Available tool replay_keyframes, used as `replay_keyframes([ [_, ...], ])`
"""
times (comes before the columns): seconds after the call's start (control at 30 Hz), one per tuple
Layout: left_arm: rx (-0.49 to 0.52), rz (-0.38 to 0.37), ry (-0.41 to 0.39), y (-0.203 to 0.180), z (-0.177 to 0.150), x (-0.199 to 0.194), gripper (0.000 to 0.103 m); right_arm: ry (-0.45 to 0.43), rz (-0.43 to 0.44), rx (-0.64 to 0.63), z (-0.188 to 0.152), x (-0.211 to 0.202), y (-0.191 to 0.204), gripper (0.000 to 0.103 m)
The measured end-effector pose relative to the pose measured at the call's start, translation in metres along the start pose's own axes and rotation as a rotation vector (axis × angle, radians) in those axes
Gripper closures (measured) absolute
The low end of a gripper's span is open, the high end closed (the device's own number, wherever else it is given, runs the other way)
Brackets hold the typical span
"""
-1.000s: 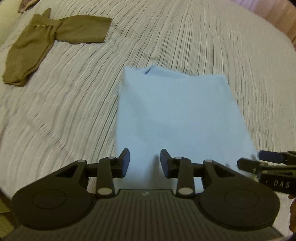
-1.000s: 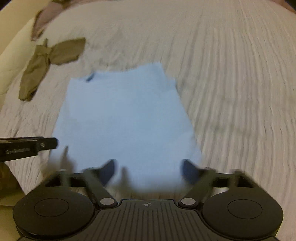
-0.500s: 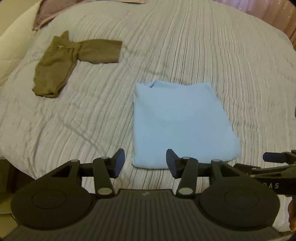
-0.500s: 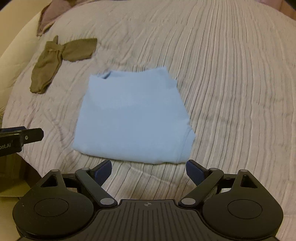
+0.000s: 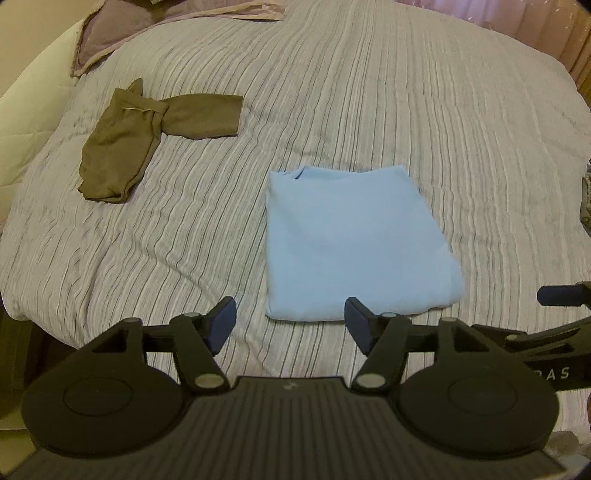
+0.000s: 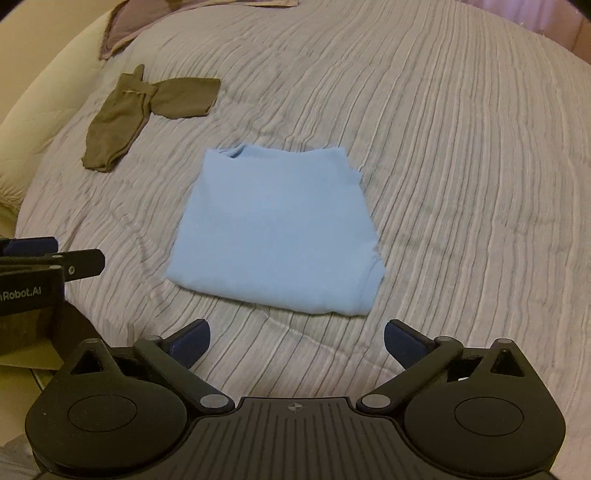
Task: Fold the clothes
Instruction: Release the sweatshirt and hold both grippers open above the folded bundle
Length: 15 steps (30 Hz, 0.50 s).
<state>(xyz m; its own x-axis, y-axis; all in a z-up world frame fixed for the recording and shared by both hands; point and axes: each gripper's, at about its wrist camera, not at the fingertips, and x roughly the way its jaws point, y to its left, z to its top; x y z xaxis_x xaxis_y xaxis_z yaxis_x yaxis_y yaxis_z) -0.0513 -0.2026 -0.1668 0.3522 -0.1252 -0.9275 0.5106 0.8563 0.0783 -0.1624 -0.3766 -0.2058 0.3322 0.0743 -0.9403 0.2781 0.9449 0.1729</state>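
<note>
Item 1: light blue knit garment (image 5: 354, 243), folded into a flat, roughly square packet. It lies on the grey ribbed bedspread (image 5: 443, 129) just ahead of both my tongs and touches neither. Edges sit fairly even; the near right corner bulges a little and a neckline shows at the far edge. I judge this piece finished.

Item 2: olive-brown thin fabric garment (image 5: 147, 144), farther out and to the left of my tongs, well apart from the blue packet. It lies bunched, with one part flopped out sideways. I judge it loosely folded at best; it is probably the work left.

Item 3: mauve cloth (image 5: 122, 33) at the far left end of the bed, partly cut off by the frame; I cannot tell what it is.

Item 4: my left tongs (image 5: 290, 325), jaws spread moderately wide, gripping nothing, above the near edge of the bed.

Item 5: my right tongs (image 6: 297, 341), jaws spread wider, likewise empty, just short of the blue packet's near edge.
</note>
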Motion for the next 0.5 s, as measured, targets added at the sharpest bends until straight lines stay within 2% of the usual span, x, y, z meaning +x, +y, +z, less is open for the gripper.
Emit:
replay_keyframes([
  [0.5,-0.005,-0.013,-0.027,0.0017,-0.0067,-0.0099,0.041,-0.014,-0.022,-0.017,0.0035,-0.0068,0.0013,0.000],
])
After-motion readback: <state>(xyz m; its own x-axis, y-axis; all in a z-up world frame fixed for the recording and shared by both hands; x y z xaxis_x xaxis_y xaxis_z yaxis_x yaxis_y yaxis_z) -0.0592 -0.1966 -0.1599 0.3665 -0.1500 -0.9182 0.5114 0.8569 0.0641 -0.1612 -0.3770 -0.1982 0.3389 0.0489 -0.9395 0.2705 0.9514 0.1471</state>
